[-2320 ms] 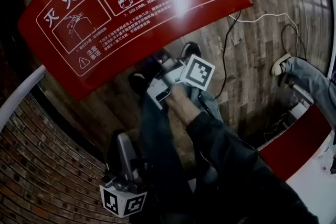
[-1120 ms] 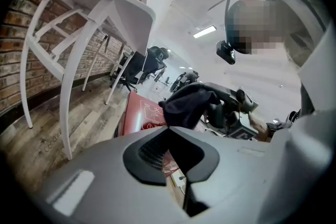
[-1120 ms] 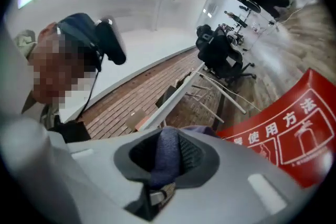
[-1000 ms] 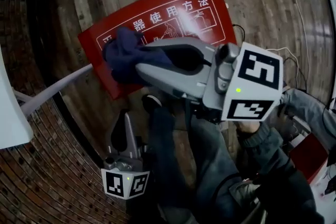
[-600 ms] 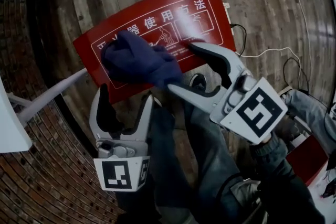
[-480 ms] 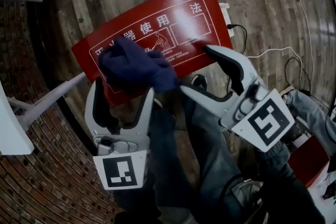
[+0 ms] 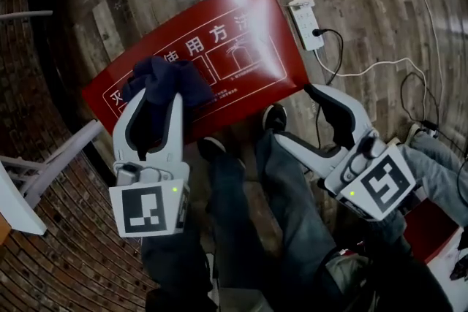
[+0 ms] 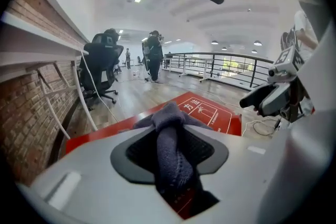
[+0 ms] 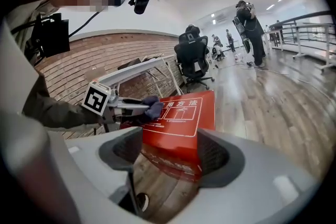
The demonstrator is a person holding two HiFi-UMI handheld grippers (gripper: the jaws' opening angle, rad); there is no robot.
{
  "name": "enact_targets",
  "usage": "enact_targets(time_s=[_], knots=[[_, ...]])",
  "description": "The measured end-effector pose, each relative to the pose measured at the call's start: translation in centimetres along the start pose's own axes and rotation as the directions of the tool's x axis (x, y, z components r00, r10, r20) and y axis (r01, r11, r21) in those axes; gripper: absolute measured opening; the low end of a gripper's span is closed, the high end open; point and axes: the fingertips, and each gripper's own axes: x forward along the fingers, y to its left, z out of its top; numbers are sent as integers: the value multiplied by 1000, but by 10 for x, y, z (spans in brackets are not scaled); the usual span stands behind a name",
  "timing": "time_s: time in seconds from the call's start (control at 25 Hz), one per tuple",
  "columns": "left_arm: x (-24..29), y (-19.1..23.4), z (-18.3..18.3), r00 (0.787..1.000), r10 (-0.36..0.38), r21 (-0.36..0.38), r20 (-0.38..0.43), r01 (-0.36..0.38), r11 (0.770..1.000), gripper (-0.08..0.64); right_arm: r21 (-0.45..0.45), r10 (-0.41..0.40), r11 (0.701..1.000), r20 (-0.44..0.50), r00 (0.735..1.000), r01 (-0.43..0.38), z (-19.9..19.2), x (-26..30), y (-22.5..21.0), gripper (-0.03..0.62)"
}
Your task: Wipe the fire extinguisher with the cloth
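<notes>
A dark blue cloth (image 7: 164,78) is pinched in my left gripper (image 7: 155,100), whose jaws have just been closing on it. In the left gripper view the cloth (image 8: 173,149) fills the gap between the pads and bunches up past the tips. It hangs over the near left part of a red fire-extinguisher box (image 7: 241,47) with white instruction print, lying on the wooden floor. My right gripper (image 7: 292,112) stands open at the box's near right corner; its jaws have just been opening and nothing is between them. In the right gripper view the box (image 9: 181,118) lies ahead. No extinguisher itself shows.
A white power strip (image 7: 303,14) with cables lies just beyond the box's far right corner. A brick wall and white metal legs (image 7: 66,150) are at the left. The person's legs and shoes (image 7: 274,117) are below the box. Office chairs (image 8: 102,68) and people stand farther off.
The cloth has passed from the right gripper to the left. The right gripper opened, let go and drew back to the right. The left gripper rose to the cloth and closed on it.
</notes>
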Motion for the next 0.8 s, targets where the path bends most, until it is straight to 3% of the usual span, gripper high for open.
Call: enact_targets(time_s=[0.08, 0.16, 0.24, 0.36, 0.48, 0.56, 0.68, 0.8], knots=[[-1, 16, 6, 1000, 29, 49, 4, -30, 998, 132, 0, -12, 1000, -9, 1000, 12, 4, 1, -8, 318], [-14, 39, -1, 994, 102, 128, -46, -95, 987, 110, -16, -19, 1000, 31, 999, 19, 19, 3, -16, 316], [-36, 63, -17, 983, 166, 114, -82, -156, 981, 104, -32, -21, 999, 79, 997, 24, 32, 5, -21, 317], [-77, 87, -47, 961, 258, -54, -97, -264, 963, 103, -27, -24, 999, 66, 997, 26, 29, 1, -34, 317], [-121, 100, -80, 921, 372, -174, -115, -388, 905, 103, -13, -9, 1000, 34, 999, 10, 20, 0, -37, 317], [-144, 101, -105, 910, 403, -272, -98, -414, 869, 103, -26, 5, 1000, 33, 999, -5, 21, 1, -30, 318], [-160, 88, -142, 930, 364, -470, -48, -343, 814, 101, -67, 5, 998, 13, 1000, -4, 19, 0, -18, 316], [-158, 90, -171, 948, 308, -624, 84, -191, 758, 100, -78, -44, 996, -55, 997, 40, 4, 2, -15, 316]])
